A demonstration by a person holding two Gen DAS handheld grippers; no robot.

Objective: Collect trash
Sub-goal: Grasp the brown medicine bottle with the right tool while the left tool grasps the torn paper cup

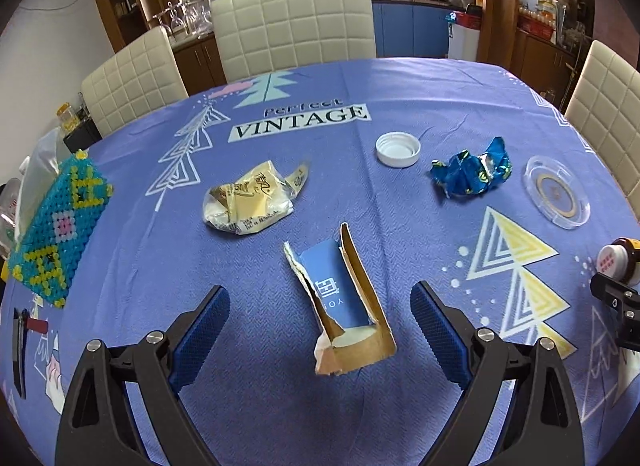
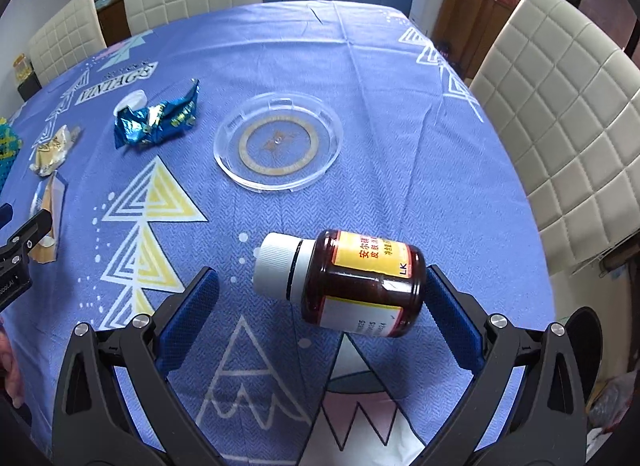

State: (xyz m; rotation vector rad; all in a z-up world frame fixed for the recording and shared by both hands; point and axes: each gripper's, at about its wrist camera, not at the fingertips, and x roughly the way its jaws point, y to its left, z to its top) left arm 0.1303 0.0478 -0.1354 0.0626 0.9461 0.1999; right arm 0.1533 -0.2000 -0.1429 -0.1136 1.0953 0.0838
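Note:
A torn blue and brown cardboard box (image 1: 345, 306) lies between the spread fingers of my left gripper (image 1: 320, 302), which is open and not touching it. Beyond it lie a crumpled yellow wrapper (image 1: 250, 199), a white cap (image 1: 398, 149) and a crumpled blue foil wrapper (image 1: 474, 171). In the right wrist view a brown bottle (image 2: 360, 282) with a white cap lies on its side between the fingers of my open right gripper (image 2: 320, 286), its base close to the right finger. The blue foil wrapper (image 2: 158, 119) and yellow wrapper (image 2: 50, 151) lie far left.
A clear round dish (image 2: 279, 141) sits on the blue tablecloth (image 2: 360, 77) beyond the bottle. A beaded turquoise tissue box cover (image 1: 56, 225) stands at the table's left edge. Cream chairs (image 1: 294, 21) surround the table. The other gripper (image 2: 16, 258) shows at the left.

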